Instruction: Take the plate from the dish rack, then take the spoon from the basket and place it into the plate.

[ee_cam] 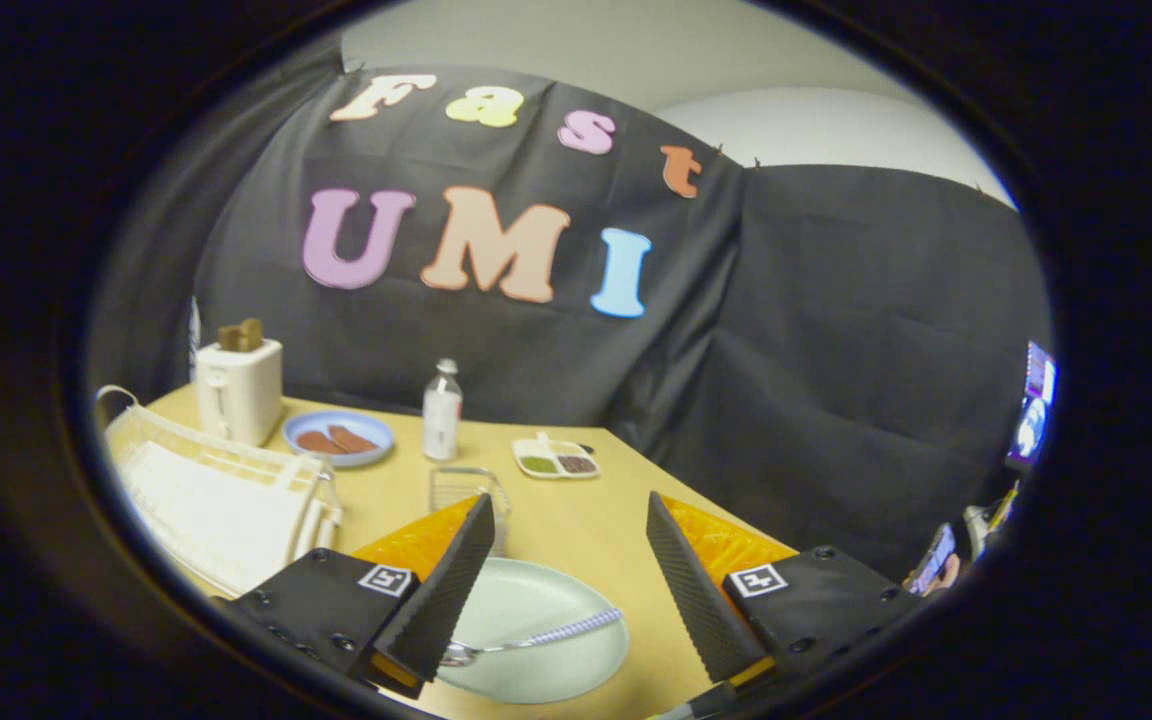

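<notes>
A pale green plate [536, 600] lies flat on the wooden table [586, 520], below and between my fingers. A spoon [536, 638] with a patterned handle lies in the plate, its bowl toward the left finger. My gripper [569, 520] hangs above the plate, open, with nothing between its fingers. The white dish rack [216, 490] stands to the left of the left finger. A small wire basket [466, 487] sits just beyond the plate, partly hidden by the left finger.
Along the back of the table stand a white toaster [238, 388] with bread in it, a blue plate [338, 437] with food, a clear bottle [442, 410] and a small divided dish [556, 458]. Screens [1033, 410] glow at the far right.
</notes>
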`<state>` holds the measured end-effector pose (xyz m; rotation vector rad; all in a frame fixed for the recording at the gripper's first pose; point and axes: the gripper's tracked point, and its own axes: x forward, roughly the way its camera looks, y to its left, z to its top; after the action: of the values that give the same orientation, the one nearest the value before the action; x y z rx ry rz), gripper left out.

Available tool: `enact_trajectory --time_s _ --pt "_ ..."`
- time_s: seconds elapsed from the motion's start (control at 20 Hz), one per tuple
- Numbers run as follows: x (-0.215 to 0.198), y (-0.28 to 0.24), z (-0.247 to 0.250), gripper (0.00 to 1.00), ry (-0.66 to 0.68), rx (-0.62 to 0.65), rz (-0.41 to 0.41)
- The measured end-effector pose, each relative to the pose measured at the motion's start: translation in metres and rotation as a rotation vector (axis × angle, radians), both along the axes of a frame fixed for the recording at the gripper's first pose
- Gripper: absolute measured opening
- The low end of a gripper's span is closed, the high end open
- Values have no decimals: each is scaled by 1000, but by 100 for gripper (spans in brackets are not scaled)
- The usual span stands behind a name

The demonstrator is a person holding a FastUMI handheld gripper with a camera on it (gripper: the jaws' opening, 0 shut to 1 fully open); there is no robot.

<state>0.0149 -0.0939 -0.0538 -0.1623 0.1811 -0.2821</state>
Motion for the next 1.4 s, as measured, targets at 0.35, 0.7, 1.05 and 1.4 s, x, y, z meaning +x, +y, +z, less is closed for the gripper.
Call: enact_trajectory --time_s 0.35,0.7,1.05,1.4 --pt "-15 55 21 100 -114 113 226" --pt "-23 85 32 100 -146 115 326" --pt "-27 92 28 100 -131 102 341" --pt "-31 104 29 100 -141 106 371"
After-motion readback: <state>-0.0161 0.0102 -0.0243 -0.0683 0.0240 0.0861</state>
